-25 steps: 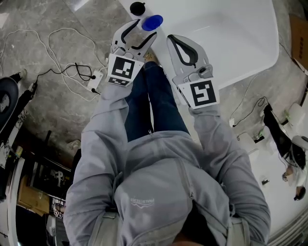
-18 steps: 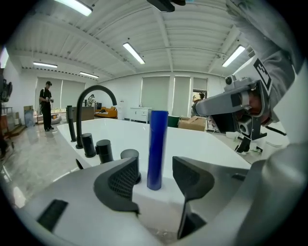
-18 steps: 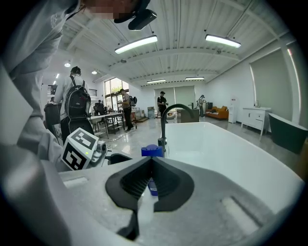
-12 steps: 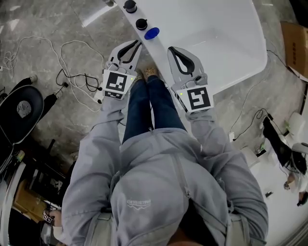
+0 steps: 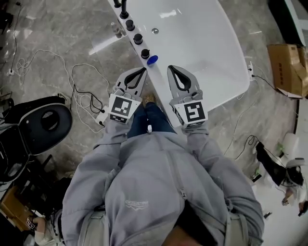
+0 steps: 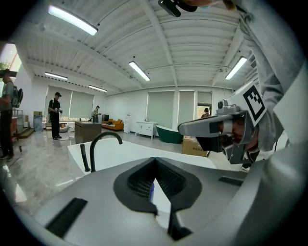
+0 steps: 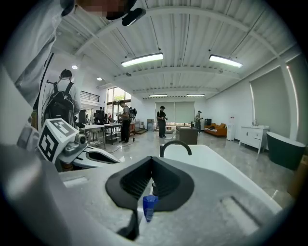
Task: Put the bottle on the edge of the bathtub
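A small blue bottle (image 5: 152, 60) stands free on the white bathtub's rim (image 5: 161, 86), just past the row of black knobs. My left gripper (image 5: 138, 73) hangs a short way in front of it, jaws shut on nothing. The right gripper (image 5: 176, 70) is level with it, over the rim, also shut and empty. Through the left gripper's (image 6: 155, 161) jaw loop, in the left gripper view, the bottle (image 6: 151, 191) shows as a blue sliver. In the right gripper view the bottle (image 7: 149, 205) is seen below the right gripper's (image 7: 152, 161) closed tips.
A black faucet (image 5: 123, 6) and several black knobs (image 5: 138, 38) line the tub rim beyond the bottle. Cables and a power strip (image 5: 102, 115) lie on the marble floor at left, near a black round seat (image 5: 44, 125). A cardboard box (image 5: 287, 69) stands at right.
The left jaws, open around the bottle's top a second ago, have drawn back and closed empty. Both grippers have pulled away from the tub. The bottle stays on the rim.
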A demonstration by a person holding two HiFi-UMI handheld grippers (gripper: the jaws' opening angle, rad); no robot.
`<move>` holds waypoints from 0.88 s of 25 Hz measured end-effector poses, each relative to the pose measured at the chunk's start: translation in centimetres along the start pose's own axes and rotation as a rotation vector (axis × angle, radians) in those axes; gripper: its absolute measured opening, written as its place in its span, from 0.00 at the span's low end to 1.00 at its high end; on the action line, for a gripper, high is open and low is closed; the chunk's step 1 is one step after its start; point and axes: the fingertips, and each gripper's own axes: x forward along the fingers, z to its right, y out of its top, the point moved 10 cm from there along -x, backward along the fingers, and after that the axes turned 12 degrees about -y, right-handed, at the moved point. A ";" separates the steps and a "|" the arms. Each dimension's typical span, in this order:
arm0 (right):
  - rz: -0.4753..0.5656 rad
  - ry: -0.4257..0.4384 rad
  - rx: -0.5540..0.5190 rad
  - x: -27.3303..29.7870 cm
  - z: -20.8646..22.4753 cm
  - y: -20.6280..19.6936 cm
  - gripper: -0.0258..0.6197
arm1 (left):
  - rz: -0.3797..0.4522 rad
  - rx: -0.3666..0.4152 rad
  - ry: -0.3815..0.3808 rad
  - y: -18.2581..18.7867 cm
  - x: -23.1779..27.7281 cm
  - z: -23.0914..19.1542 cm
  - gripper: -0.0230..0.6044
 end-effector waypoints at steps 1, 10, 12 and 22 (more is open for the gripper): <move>0.011 -0.004 -0.002 -0.3 0.0 1.0 0.04 | 0.014 0.000 0.007 1.2 -0.4 0.3 0.05; 0.121 -0.009 -0.022 -2.8 -0.3 7.9 0.04 | 0.169 0.024 0.167 10.9 -5.4 3.3 0.05; 0.156 -0.007 -0.015 -3.2 -0.4 9.1 0.04 | 0.188 0.033 0.214 12.3 -6.5 3.9 0.04; 0.218 -0.022 -0.006 -5.6 -1.5 11.5 0.04 | 0.238 0.087 0.369 15.3 -10.1 6.1 0.04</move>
